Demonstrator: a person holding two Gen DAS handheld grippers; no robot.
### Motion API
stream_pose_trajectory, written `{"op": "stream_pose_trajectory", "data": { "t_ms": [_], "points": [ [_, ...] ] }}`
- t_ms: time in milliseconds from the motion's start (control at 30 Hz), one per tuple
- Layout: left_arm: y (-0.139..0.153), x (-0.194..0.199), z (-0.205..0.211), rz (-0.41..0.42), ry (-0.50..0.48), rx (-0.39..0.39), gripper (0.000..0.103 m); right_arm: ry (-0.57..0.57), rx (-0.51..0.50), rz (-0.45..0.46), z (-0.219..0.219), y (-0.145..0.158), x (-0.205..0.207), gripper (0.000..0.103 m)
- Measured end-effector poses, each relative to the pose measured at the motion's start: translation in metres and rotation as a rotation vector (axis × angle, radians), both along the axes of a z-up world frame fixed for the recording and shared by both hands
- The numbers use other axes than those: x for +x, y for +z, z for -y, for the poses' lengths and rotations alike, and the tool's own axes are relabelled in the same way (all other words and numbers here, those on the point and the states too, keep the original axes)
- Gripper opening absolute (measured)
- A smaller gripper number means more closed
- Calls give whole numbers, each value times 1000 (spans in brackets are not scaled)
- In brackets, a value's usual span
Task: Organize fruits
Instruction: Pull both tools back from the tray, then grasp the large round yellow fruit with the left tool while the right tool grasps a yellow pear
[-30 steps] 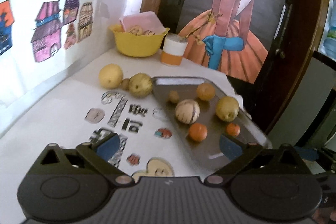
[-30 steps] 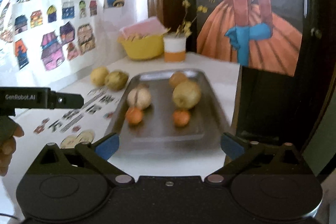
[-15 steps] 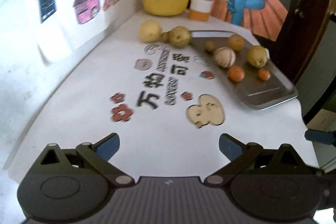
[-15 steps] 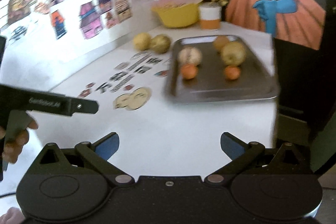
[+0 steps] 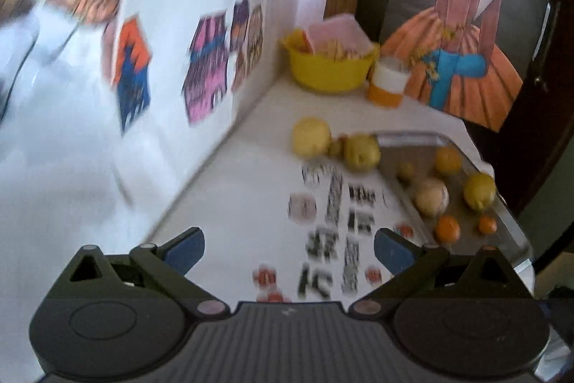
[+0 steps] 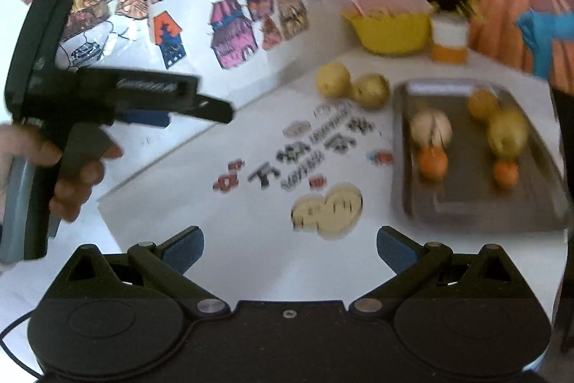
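Blue-padded fingers of the left gripper point(image 5: 288, 248) stand wide apart with nothing between them, hanging above the white table point(image 5: 251, 203) without touching it. The right gripper point(image 6: 290, 248) is likewise spread wide and empty, over the near part of the same table. In the right wrist view the left tool shows from the side, gripped by a person's hand point(image 6: 77, 174) at the far left.

Printed stickers and black characters point(image 6: 305, 153) lie on the tabletop just beyond the fingers. Further on, to the right, a grey metal tray point(image 6: 462, 203) holds fruit: two small oranges point(image 6: 433, 162) nearest, a pale striped round fruit point(image 6: 430, 128) and a yellow-green one point(image 6: 507, 133) behind them, and an orange-yellow fruit point(image 6: 482, 103) toward the far end. In the left wrist view a small brownish fruit point(image 5: 405, 170) also sits in the tray. Two yellow fruits point(image 5: 311, 137) rest on the table just left of the tray's far corner, the nearer one close against its rim.

Beyond them stand a yellow bowl point(image 5: 332, 69) with a pink item in it and a white-and-orange cup point(image 5: 388, 85). Coloured house drawings point(image 5: 206, 67) cover the wall on the left; a poster of a figure in an orange skirt point(image 5: 466, 60) hangs behind.
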State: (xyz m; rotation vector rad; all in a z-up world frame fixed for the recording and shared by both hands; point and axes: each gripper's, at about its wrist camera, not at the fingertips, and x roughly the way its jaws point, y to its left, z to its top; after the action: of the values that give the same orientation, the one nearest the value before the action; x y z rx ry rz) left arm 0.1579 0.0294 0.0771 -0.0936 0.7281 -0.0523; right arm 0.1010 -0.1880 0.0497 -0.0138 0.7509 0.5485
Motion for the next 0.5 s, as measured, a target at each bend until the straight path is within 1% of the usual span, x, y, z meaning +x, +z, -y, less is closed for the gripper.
{"op": "stream_pose_trajectory", "data": {
  "t_ms": [100, 133, 200, 267, 333, 433, 500],
  "points": [
    [3, 20, 10, 68, 19, 98, 102, 33, -53, 72, -6, 6, 17, 102],
    [4, 29, 14, 84, 12, 123, 102, 47, -69, 104, -7, 8, 23, 102],
    [6, 43, 17, 95, -7, 140, 102, 65, -101, 181, -8, 15, 37, 102],
    [9, 59, 19, 111, -13, 132, 102, 61, -117, 252, -5, 26, 55, 102],
    [11, 73, 19, 122, -19, 120, 102, 49, -104, 296, 1, 37, 75, 102],
    [7, 99, 18, 134, -10, 99, 102, 42, -71, 315, 9, 44, 111, 102],
    [0, 116, 16, 137, -16, 62, 102, 61, -70, 288, 12, 38, 139, 102]
  ]
}}
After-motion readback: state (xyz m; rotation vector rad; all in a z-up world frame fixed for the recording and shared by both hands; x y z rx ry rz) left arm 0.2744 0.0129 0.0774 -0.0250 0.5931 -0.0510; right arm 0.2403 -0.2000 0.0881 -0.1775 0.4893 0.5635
